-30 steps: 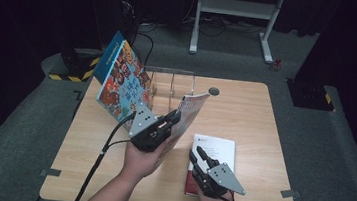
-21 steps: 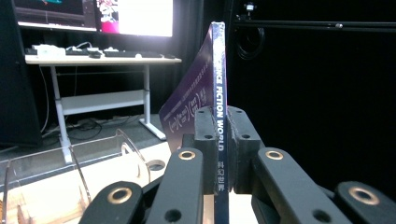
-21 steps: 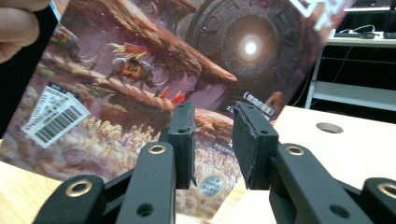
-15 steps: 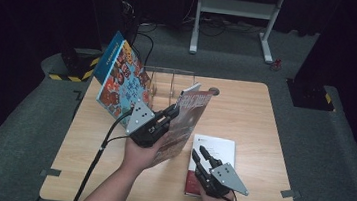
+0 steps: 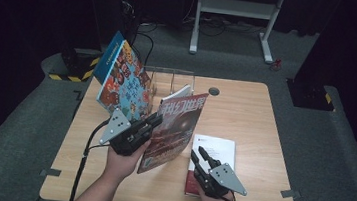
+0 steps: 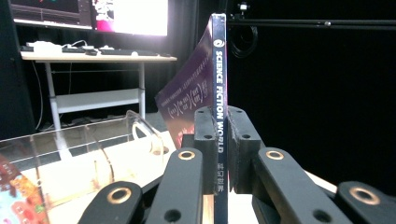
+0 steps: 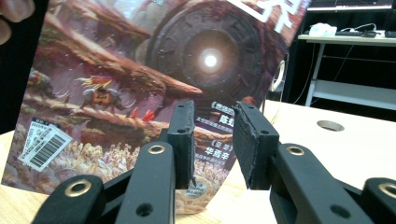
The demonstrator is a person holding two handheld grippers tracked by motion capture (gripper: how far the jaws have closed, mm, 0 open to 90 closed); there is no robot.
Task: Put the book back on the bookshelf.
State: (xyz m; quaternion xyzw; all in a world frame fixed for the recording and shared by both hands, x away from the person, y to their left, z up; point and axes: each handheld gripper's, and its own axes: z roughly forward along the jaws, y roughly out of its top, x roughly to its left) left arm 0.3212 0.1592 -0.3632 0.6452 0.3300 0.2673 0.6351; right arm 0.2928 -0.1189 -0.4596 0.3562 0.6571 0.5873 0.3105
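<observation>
Above the table (image 5: 245,117), a magazine (image 5: 176,130) is clamped by its spine in the left gripper (image 5: 149,125); it could slip before the rack (image 5: 168,79). Right gripper (image 5: 200,155) jaws are parted, empty.

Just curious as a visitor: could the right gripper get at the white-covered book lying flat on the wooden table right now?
Probably yes. The right gripper is open and sits right over the white-covered book, with nothing lying on its cover. The science fiction magazine, clamped in the left gripper, stands beside it, not across it.
</observation>
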